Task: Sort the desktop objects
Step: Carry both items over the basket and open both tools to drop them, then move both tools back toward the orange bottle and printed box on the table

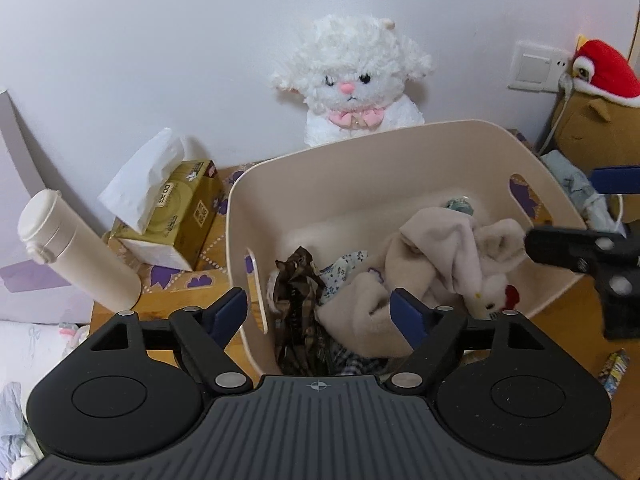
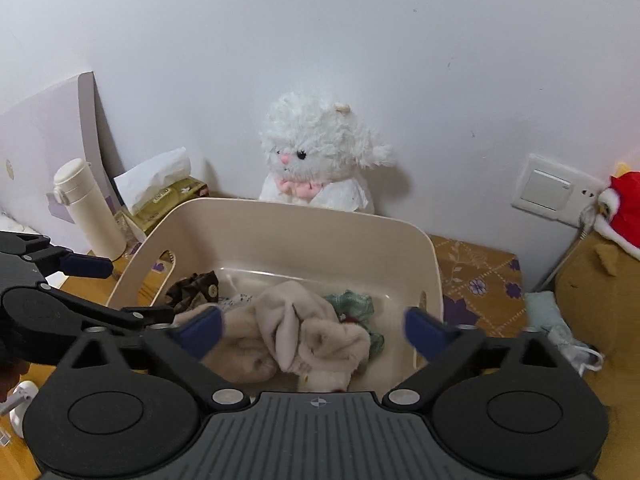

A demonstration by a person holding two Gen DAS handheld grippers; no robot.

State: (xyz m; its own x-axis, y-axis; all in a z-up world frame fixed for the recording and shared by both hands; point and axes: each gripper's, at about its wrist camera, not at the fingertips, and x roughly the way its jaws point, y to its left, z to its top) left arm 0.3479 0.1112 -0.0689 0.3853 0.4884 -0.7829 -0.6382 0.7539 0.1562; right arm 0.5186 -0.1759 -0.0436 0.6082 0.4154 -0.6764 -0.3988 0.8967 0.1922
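1. Hovering over the beige basket (image 1: 400,152), both grippers point down into it; the left gripper (image 1: 320,312) has its fingers spread wide with nothing between the pads, and the right gripper (image 2: 312,336) is likewise splayed and empty.
2. The cream fleece cloth (image 2: 304,336) lies crumpled inside the basket, at about 5 o'clock of its floor from the left wrist view, beside a brown patterned bundle (image 1: 298,296) at 7 o'clock.
3. A small white plush with a red comb (image 1: 496,296) is tucked against the fleece, touching it.
4. The fleece looks light, soft and floppy, so I'd judge it will sag and trail from any grip; a raised fold is the best place to pinch it.
5. Outside the basket, a white bottle (image 1: 76,248) and a tissue box (image 1: 180,216) stand at 9 to 10 o'clock, and a white stuffed lamb (image 1: 352,80) sits at 12 o'clock against the wall.
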